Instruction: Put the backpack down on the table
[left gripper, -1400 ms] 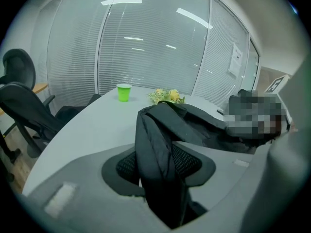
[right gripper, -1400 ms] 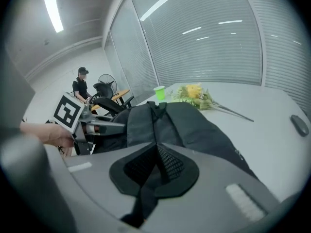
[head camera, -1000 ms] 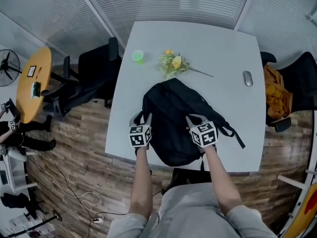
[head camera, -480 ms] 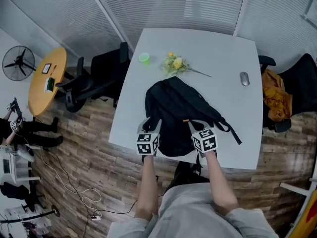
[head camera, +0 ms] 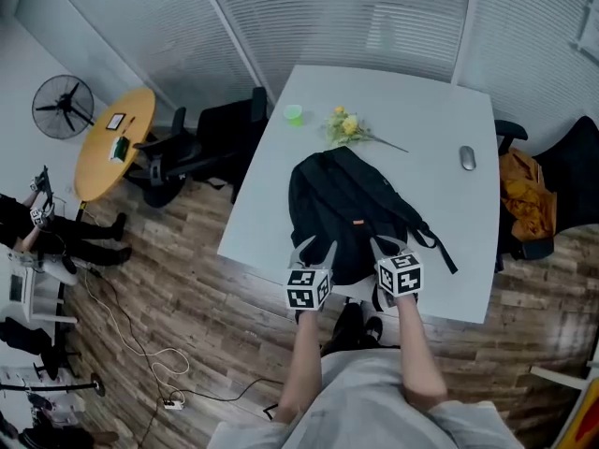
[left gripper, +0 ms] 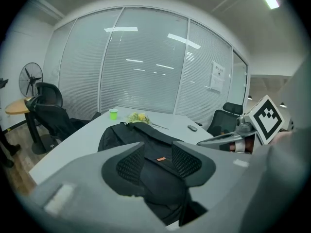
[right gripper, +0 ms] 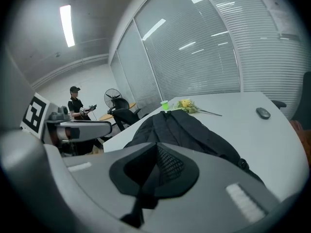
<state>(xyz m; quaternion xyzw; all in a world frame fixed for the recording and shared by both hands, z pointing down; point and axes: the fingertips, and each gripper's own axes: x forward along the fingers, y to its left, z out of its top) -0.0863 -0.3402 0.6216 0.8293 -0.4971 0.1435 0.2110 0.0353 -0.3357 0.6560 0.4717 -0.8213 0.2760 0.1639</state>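
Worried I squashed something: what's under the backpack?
The backpack lies on the white table; only tabletop shows around its edges. The flowers, cup and mouse sit apart from it. Anything directly beneath is covered.

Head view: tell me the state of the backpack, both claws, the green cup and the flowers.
backpack: lying flat on the table.
left claw: open, jaws apart, the backpack showing in the gap.
right claw: shut on the backpack, apparently pinching a black strap.
green cup: upright on the table.
flowers: lying on their side beyond the backpack.
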